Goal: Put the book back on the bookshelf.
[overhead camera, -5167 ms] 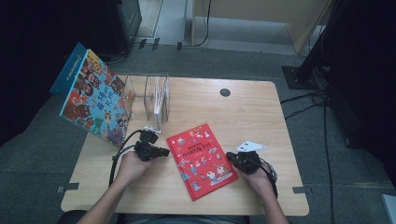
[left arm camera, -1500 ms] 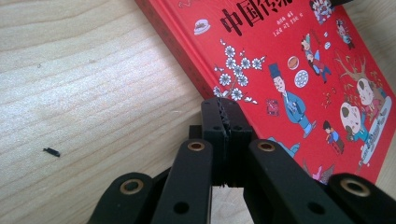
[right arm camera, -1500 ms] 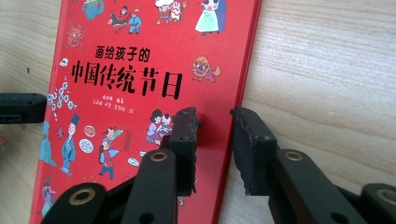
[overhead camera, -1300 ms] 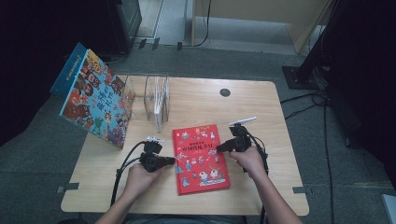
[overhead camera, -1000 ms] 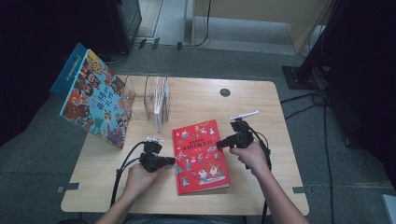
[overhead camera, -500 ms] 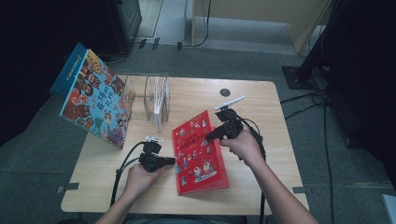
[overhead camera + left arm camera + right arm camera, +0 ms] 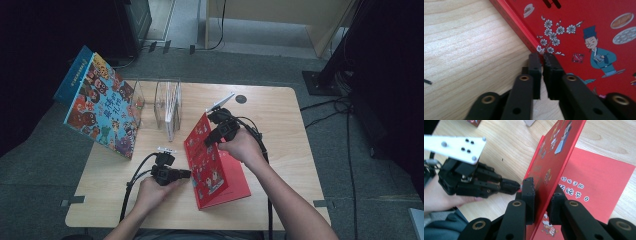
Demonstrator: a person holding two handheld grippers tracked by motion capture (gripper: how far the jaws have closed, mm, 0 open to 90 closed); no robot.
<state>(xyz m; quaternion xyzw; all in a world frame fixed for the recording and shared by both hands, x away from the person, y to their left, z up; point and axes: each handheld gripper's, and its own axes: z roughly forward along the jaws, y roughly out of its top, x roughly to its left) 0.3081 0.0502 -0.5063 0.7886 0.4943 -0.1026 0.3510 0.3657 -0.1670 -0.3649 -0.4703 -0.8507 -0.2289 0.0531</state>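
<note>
Blue-edged picture book [image 7: 102,112] leans at far left, clear rack [image 7: 167,102] beside it, neither touched. My left gripper [image 7: 187,173] rests its tips against the red book [image 7: 220,175] at the spine edge; its jaws have just been opening, narrow gap, nothing between them. The book lies mid-table [image 7: 280,115]. Its front cover [image 7: 200,150] stands roughly upright. My right gripper [image 7: 209,141] has just been closing and is clamped on that cover. I'd judge the opening about half done: folding the cover flat and letting go remain.
</note>
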